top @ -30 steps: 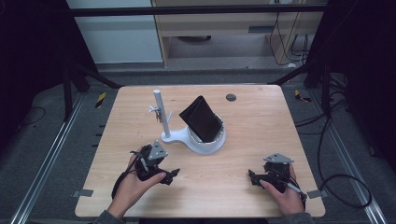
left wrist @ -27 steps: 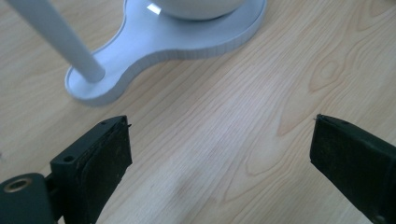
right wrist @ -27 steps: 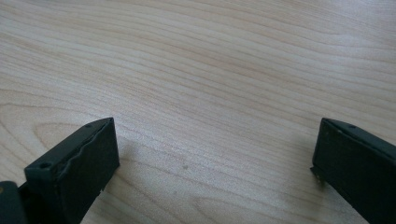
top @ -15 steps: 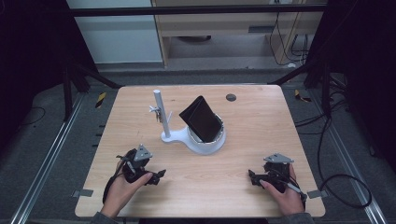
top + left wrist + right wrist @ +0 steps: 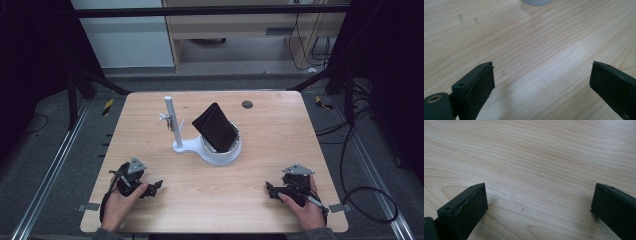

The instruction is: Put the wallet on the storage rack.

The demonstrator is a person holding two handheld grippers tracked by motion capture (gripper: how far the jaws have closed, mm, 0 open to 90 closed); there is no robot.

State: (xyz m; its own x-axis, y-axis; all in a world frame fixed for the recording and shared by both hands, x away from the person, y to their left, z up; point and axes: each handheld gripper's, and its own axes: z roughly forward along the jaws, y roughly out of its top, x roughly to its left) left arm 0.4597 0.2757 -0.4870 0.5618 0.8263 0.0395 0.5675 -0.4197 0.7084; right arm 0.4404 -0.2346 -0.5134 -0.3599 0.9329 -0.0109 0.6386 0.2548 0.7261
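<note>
— Near the worktop's (image 5: 150, 115) front-left corner, what sits there?

— The left gripper (image 5: 150, 188), held in a hand (image 5: 116, 207) and resting low on the wood. Its fingers (image 5: 477, 87) stand wide apart with nothing but bare wood grain between them.

— And at the front-right corner?

— The right gripper (image 5: 272, 191), held in the other hand (image 5: 307, 212). Its fingers (image 5: 466, 212) are spread wide too, with nothing between them.

— What occupies the middle?

— A white stand (image 5: 210, 152) with a round base and an upright post (image 5: 172, 122) on its left side. A black wallet-like case (image 5: 215, 128) leans tilted in the round base. Both grippers are well apart from it.

— Anything toward the far edge?

— A small dark round disc (image 5: 247, 104), right of centre.
</note>
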